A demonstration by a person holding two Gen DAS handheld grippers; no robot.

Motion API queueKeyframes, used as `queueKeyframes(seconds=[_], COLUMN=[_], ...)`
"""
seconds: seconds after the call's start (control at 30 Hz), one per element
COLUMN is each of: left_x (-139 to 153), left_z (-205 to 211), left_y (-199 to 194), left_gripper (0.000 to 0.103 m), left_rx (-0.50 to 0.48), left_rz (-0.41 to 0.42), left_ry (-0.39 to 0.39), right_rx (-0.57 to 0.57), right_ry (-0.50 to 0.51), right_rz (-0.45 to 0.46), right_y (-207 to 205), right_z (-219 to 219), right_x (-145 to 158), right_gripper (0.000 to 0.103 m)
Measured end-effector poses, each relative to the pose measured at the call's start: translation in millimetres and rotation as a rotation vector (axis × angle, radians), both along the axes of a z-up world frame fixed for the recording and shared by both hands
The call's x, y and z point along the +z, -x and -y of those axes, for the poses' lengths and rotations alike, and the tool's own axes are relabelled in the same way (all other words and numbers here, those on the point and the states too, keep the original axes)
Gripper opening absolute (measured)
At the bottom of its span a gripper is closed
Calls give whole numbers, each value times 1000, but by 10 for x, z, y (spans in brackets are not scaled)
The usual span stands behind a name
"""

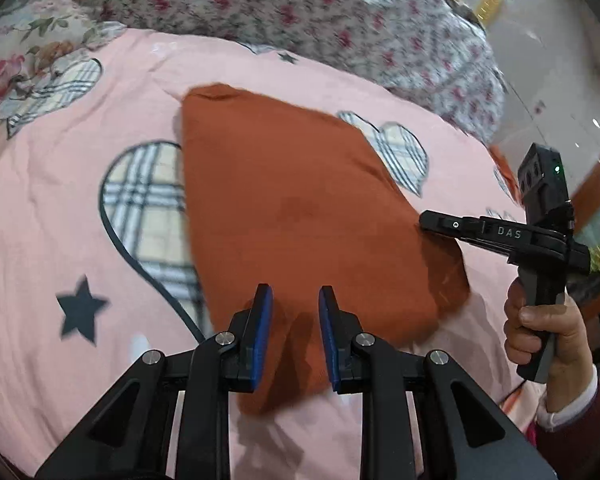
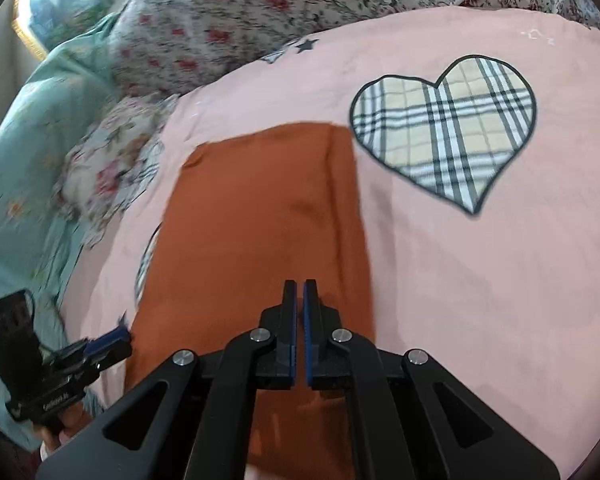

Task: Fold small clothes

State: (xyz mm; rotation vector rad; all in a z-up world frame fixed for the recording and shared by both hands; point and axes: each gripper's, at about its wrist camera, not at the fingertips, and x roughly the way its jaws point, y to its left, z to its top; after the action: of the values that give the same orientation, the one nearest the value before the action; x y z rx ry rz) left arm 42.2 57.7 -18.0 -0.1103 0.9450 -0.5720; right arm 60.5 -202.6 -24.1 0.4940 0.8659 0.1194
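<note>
A: Bedding first. What carried everything?

B: A pink quilt [image 1: 80, 240], printed with plaid hearts [image 2: 444, 136] and dark stars [image 1: 80, 308]. Along its far edge lay a floral blanket [image 1: 300, 4], and in the right wrist view teal bedding [image 2: 16, 184] ran along the quilt's left edge.

A: And the garment?

B: One rust-orange cloth [image 1: 292, 200], lying flat near the middle of the quilt, apparently folded into a long panel. A raised fold line ran lengthwise through it in the right wrist view [image 2: 260, 216]. It partly covered one plaid heart on its left side in the left wrist view.

A: Left gripper [image 1: 295, 300]?

B: Its blue-padded fingers stood apart, over the cloth's near end, with nothing between them. Whether the pads touched the fabric I could not tell.

A: Right gripper [image 2: 300, 292]?

B: Jaws nearly together, only a thin slit between the blue pads, tips down at the cloth's near portion. In the left wrist view its tip [image 1: 430, 222] met the cloth's right edge, where the fabric bunched slightly. I could not tell whether fabric was pinched inside.

A: The hand?

B: The right hand [image 1: 540, 336] wrapped the gripper's handle, off the quilt's right edge
</note>
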Motion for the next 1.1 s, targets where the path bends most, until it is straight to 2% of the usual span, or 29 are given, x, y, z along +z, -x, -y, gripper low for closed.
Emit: queueKeyframes(seconds=[0.1, 0.2, 0.27, 0.83, 1.0, 1.07, 1.1], left_x=[-166, -256, -248, -259, -182, -143, -132], left_z=[37, 19, 13, -25, -57, -57, -68], left_y=[83, 126, 149, 229, 353, 433, 457], left_gripper=[24, 24, 24, 27, 39, 54, 58], left_rx=[-5, 3, 4, 37, 45, 60, 63], left_rz=[-24, -44, -41, -56, -47, -24, -19], left_ry=[-67, -72, -76, -108, -134, -169, -180], right_rx=[31, 33, 29, -22, -36, -38, -37], right_ry=[39, 94, 98, 134, 128, 123, 121], right_rz=[-24, -73, -65, -79, -86, -85, -82], right_y=[233, 386, 445, 706, 828, 883, 913], right_z=[-92, -108, -88, -145, -170, -193, -205], right_x=[-85, -298, -349, -285, -211, -181, -165], right_gripper=[4, 3, 2, 1, 3, 5, 12])
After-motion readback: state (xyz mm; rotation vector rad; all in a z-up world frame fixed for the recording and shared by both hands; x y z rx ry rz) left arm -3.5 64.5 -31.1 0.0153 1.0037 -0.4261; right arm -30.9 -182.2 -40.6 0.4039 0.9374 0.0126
